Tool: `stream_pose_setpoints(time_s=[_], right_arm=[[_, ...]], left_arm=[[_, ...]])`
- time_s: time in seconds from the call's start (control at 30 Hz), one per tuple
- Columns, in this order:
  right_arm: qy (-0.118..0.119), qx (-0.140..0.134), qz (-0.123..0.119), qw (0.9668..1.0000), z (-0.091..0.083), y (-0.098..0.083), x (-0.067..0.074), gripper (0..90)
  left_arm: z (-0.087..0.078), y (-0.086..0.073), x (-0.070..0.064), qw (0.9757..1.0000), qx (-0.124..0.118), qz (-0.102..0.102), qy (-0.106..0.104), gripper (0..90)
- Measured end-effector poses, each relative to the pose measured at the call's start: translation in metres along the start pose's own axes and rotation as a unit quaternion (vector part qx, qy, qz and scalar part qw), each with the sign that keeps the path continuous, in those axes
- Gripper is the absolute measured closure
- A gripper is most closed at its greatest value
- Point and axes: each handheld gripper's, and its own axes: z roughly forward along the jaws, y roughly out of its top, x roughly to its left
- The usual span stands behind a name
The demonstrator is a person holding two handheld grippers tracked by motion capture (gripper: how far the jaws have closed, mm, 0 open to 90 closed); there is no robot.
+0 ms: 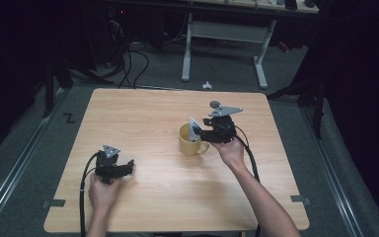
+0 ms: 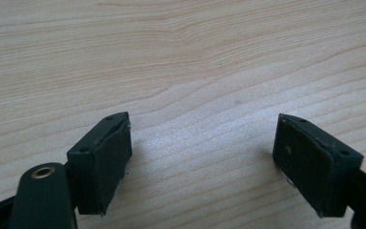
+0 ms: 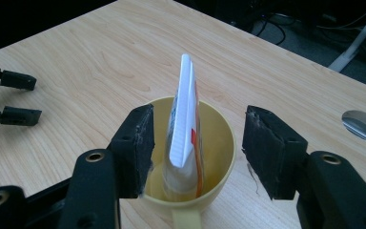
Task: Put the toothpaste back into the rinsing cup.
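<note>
Both my claws gape empty — right gripper (image 3: pixel 195 152) tilted down astride the tube (image 3: pixel 185 129) in the yellow mug (image 3: pixel 221 138), left gripper (image 2: pixel 202 162) low, well left of it.

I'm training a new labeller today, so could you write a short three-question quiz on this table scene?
1. True or false: the tube stands inside the yellow mug.
2. The right gripper's jaws are: A) clamped on the tube, B) apart on either side of it, C) holding the mug's handle.
3. What lies between the left gripper's jaws?

Key: 1 true; 2 B; 3 nothing, just bare table.
</note>
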Motion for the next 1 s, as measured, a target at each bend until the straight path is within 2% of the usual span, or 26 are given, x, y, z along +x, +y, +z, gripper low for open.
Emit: stream_pose_setpoints(time_s=[0.57,1.0], right_arm=[[-0.006,-0.010,-0.001,0.9999,-0.015,-0.003,-0.004,46.5],[-0.005,-0.017,0.008,0.9998,-0.023,-0.009,-0.009,46.8]], left_arm=[[0.000,0.000,0.000,1.0000,0.000,0.000,0.000,21.2],[0.000,0.000,0.000,1.0000,0.000,0.000,0.000,21.2]])
